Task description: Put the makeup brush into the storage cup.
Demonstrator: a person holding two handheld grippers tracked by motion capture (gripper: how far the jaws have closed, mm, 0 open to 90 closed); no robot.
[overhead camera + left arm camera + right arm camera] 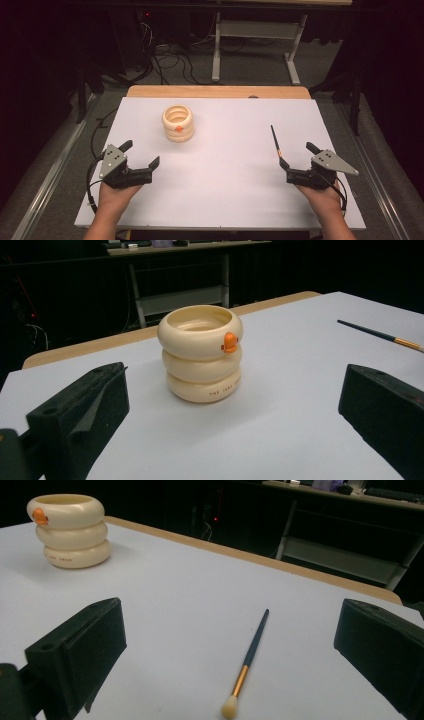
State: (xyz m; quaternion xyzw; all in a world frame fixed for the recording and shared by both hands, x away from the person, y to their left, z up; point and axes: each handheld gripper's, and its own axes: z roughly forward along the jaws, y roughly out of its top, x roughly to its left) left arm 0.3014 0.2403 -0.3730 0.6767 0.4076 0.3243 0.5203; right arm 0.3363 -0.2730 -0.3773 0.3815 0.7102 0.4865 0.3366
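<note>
Two things lie on the white table (220, 190): a brush (248, 661), between the spread jaws of the right gripper (299, 159), and a cream ringed pot (177, 123), upright ahead of the left gripper (143, 153), jaws likewise apart; neither gripper touches anything.

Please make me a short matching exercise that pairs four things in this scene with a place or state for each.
Things:
1. cream ringed holder
2. brush
3. left gripper
4. right gripper

Places or states:
a. lying flat on the white table, tip toward the person
b. open, aimed at the brush
c. standing upright, small orange figure on its top ring
d. open, aimed at the holder

Pairs: 1-c, 2-a, 3-d, 4-b
</note>
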